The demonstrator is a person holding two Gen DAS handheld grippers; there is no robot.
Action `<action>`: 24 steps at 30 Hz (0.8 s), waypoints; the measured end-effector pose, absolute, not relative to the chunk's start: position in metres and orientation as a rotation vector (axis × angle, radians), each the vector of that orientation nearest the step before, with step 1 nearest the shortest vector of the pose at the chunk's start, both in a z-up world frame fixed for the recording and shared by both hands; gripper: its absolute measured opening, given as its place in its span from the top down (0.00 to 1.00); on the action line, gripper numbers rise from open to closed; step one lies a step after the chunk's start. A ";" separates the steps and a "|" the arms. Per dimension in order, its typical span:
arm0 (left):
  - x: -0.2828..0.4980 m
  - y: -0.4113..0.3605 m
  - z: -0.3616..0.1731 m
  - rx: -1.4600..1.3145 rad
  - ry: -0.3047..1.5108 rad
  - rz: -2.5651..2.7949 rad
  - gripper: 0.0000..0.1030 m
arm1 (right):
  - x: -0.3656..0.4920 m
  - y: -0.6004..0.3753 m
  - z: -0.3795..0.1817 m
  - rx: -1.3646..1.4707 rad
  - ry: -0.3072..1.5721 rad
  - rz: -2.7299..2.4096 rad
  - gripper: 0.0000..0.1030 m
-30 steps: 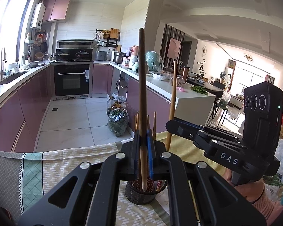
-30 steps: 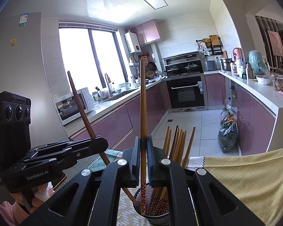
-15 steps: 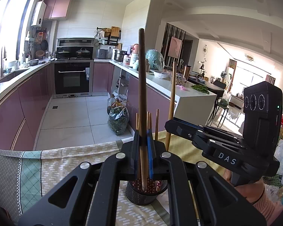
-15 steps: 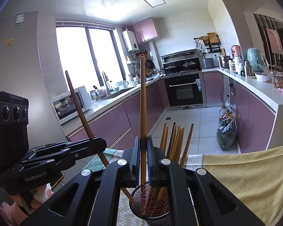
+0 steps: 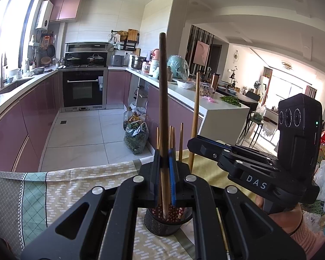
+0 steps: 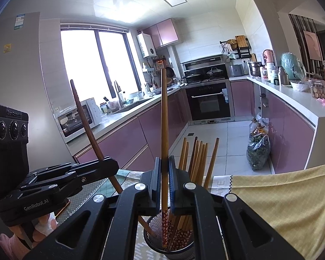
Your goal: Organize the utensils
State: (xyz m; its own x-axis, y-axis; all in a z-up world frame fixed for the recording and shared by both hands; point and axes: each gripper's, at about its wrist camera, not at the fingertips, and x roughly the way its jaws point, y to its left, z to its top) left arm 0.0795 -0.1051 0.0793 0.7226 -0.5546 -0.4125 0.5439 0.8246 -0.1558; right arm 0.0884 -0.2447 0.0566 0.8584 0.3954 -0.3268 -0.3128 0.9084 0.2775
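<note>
Nearest the left wrist camera, the left gripper has its jaws pinched almost fully together on a dark brown chopstick, held upright so its tip points down into the black mesh utensil holder just beyond the fingers; from this view the tip seems already inside the rim. The right gripper does the same from the right with a lighter, reddish-brown chopstick, jaws equally tight, its red patterned end inside the holder (my reading is that upright grips let each stick drop straight in). The holder stands on a patterned tablecloth, with a cluster of bamboo chopsticks already leaning in its far side. A yellow cloth lies to the right. Farther off are the purple kitchen cabinets and the oven.
</note>
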 end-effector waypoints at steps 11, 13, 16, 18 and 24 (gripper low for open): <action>0.078 -0.105 0.077 -0.024 0.471 -0.607 0.92 | 0.090 -0.246 0.054 0.222 0.393 0.372 0.95; 0.078 -0.105 0.077 -0.024 0.473 -0.608 0.92 | 0.091 -0.245 0.054 0.222 0.395 0.370 0.95; 0.079 -0.103 0.075 -0.023 0.479 -0.608 0.92 | 0.091 -0.245 0.051 0.223 0.398 0.369 0.95; 0.079 -0.103 0.074 -0.023 0.481 -0.607 0.92 | 0.092 -0.245 0.050 0.222 0.399 0.369 0.95; 0.081 -0.102 0.073 -0.020 0.486 -0.605 0.92 | 0.090 -0.246 0.047 0.226 0.404 0.370 0.95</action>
